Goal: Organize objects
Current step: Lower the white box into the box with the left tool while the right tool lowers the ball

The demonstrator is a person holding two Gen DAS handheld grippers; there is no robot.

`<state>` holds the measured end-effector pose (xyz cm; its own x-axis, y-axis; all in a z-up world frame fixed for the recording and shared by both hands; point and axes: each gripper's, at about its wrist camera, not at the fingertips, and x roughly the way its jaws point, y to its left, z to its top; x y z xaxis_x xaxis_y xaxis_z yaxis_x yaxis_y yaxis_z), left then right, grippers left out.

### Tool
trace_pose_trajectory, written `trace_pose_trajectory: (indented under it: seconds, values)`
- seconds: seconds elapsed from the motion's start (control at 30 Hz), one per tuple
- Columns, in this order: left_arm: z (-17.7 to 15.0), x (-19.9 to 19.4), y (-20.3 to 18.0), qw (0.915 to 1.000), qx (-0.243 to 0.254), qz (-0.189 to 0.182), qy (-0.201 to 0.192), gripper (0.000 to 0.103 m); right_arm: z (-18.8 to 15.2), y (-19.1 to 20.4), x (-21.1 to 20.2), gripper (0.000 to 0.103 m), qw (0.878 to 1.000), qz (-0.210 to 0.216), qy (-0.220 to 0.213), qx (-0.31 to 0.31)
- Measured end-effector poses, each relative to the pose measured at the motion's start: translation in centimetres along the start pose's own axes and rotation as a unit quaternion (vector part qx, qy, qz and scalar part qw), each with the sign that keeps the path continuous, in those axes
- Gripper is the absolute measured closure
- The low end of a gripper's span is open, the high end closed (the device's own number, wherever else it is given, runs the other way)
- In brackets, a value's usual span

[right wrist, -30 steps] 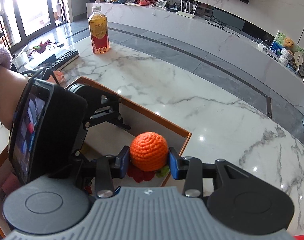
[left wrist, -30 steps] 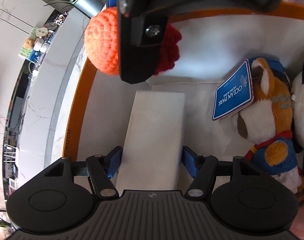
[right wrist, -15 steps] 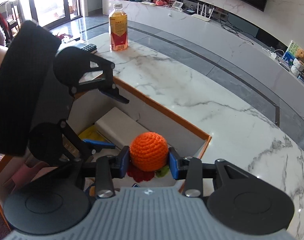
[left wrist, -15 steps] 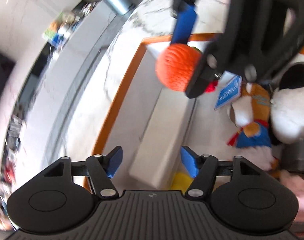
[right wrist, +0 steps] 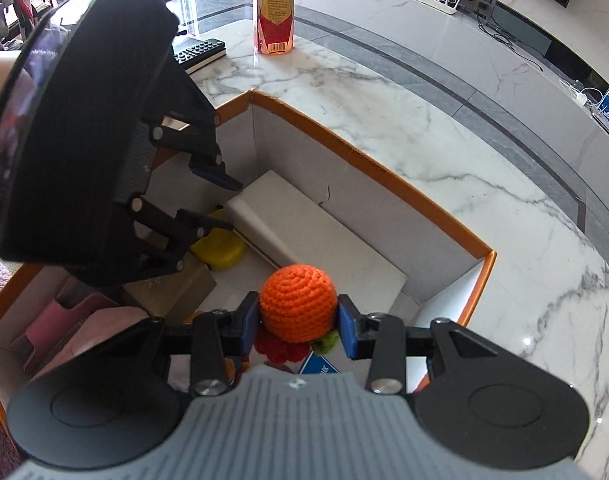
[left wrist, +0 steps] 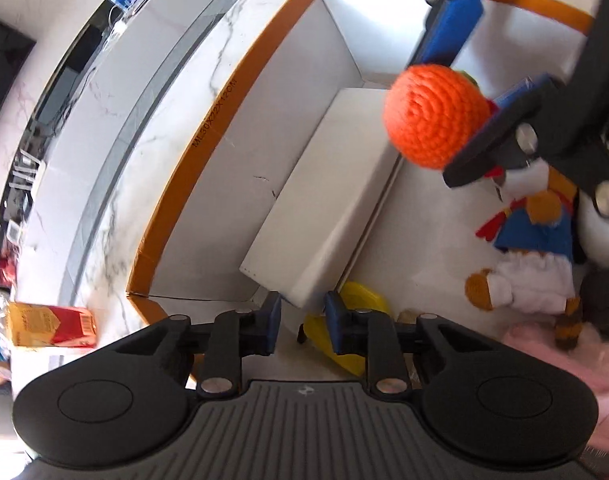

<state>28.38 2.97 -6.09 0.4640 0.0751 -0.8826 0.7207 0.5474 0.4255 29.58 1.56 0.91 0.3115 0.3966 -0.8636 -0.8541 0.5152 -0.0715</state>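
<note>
An orange crochet ball (right wrist: pixel 298 308) with red and green bits under it is held in my right gripper (right wrist: pixel 298 316), which is shut on it. It hangs over the white interior of the orange-rimmed cardboard box (right wrist: pixel 384 168), above a long white box (right wrist: pixel 316 240). In the left wrist view the ball (left wrist: pixel 436 116) hovers at upper right over the white box (left wrist: pixel 328 200). My left gripper (left wrist: pixel 302 322) is above the near end of that box; its jaws are closing to a narrow gap, with nothing between the pads.
Inside the box lie a yellow case (left wrist: pixel 360 300), a plush fox in blue (left wrist: pixel 532 240), a white plush (left wrist: pixel 600 236) and pink items (right wrist: pixel 84 320). On the marble table outside stand a tea bottle (right wrist: pixel 274 12) and a remote (right wrist: pixel 200 52).
My left gripper's jaws went from wide astride the white box to nearly together, and it lifted and rolled. The right gripper carried the ball lower over the box.
</note>
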Motion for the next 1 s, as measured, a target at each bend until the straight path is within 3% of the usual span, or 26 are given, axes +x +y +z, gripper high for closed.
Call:
trace_pose_trajectory:
  seconds: [0.23,0.6,0.67,0.83,1.0]
  values:
    - [-0.2,-0.9,1.1,0.9972,-0.049,-0.053,-0.019,0.076,-0.1,0.2,0.6,0.060,1.000,0.011,0.006,-0.004]
    - [-1.1,-1.1,2.1,0.9892,-0.111,-0.090,-0.032,0.081,0.0,0.1,1.4,0.061,0.999,0.037,0.024,0.011]
    - [-2.6,-3.0,1.1,0.9872,-0.123,-0.092,-0.042,0.081,0.0,0.0,1.5,0.061,0.999,0.040,0.024,0.017]
    - [-4.7,-5.9,2.5,0.9788,-0.172,-0.090,-0.066,0.080,0.3,-0.7,2.1,0.060,0.996,0.056,0.020,0.065]
    - [-6.2,-7.7,2.8,0.9729,-0.206,-0.080,-0.068,0.080,0.8,-0.5,3.2,0.060,0.994,0.065,0.021,0.091]
